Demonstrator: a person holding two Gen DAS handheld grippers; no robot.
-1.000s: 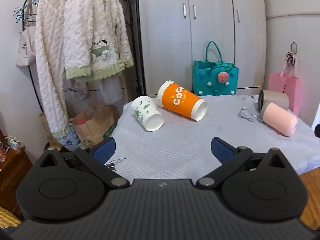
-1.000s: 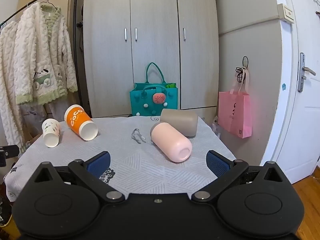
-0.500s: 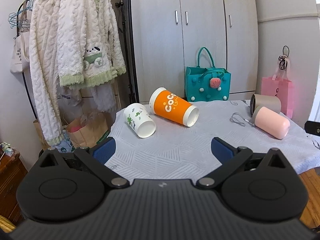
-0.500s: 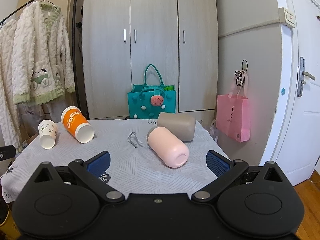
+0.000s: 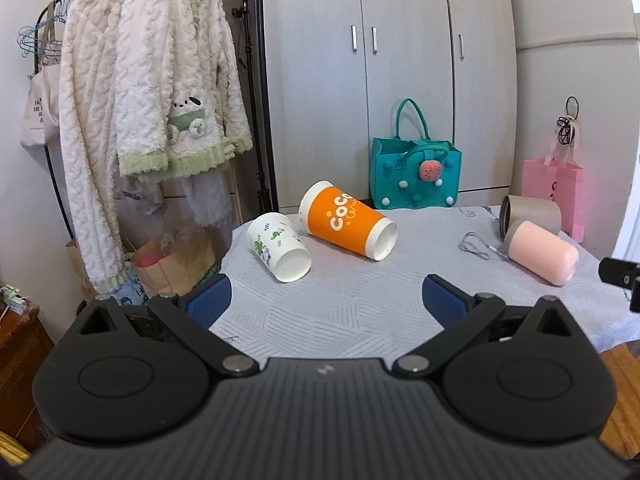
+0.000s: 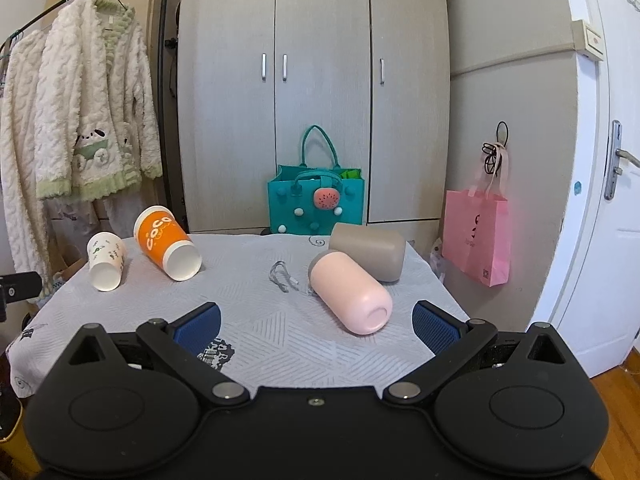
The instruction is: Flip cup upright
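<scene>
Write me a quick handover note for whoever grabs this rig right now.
Left gripper: open, holding nothing.
Right gripper: open, holding nothing.
All four cups lie on their sides on the table: white cup and orange cup on the left, pink cup and grey cup on the right.
Done: nothing yet.
Left: stand the cups upright.

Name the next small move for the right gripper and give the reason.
Probably ease the right gripper forward around the pink cup: it lies on its side nearest that gripper, whose jaws stand open and empty, short of it.
</scene>
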